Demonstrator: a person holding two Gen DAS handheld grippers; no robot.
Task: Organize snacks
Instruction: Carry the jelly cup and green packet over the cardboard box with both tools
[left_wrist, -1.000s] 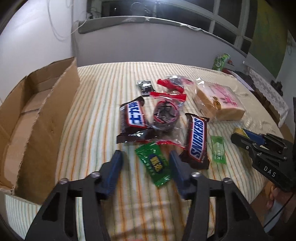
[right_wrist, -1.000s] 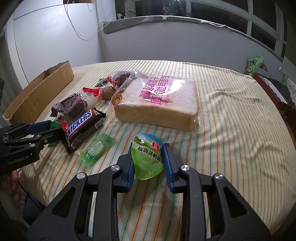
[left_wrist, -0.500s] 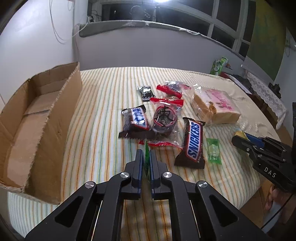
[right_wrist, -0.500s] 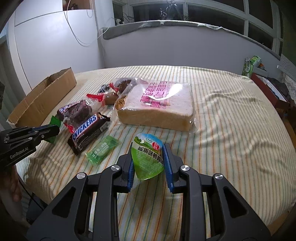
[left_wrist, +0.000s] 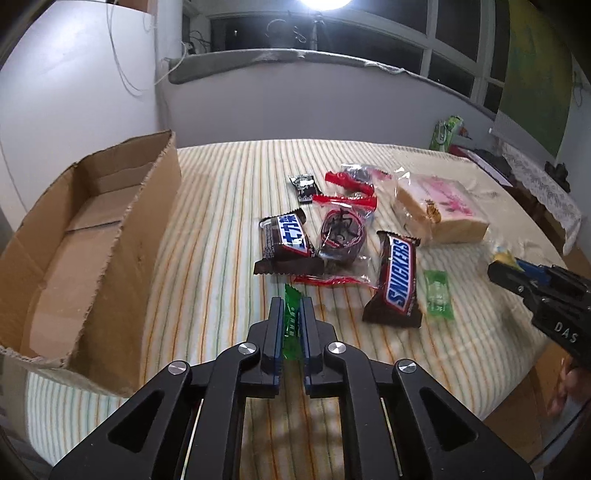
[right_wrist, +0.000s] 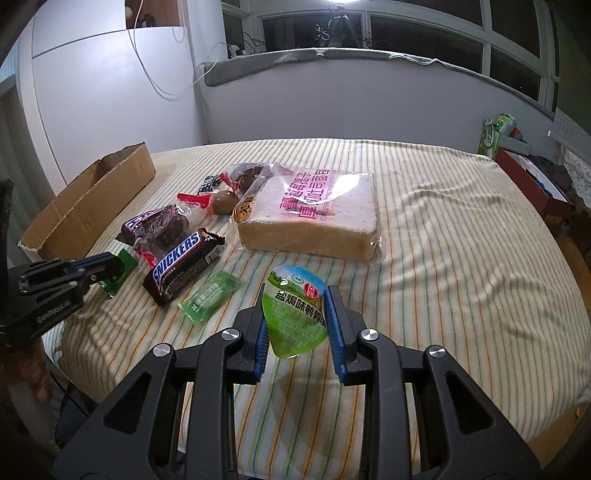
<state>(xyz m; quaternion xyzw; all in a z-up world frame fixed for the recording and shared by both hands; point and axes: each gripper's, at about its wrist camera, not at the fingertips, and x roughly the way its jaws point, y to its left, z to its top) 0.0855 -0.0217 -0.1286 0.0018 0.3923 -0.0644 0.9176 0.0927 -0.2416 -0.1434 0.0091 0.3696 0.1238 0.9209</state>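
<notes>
Mid pick-and-stow: left gripper (left_wrist: 291, 320) clamped on green candy packet (left_wrist: 290, 325) just above the striped cloth (left_wrist: 221, 229), right gripper (right_wrist: 298, 320) clamped on green pouch (right_wrist: 295, 310); next, probably across to cardboard box (left_wrist: 92, 236) and release.

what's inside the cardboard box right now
The cardboard box shows only its bare bottom flaps, no snacks. The corner behind its near wall is hidden.
</notes>
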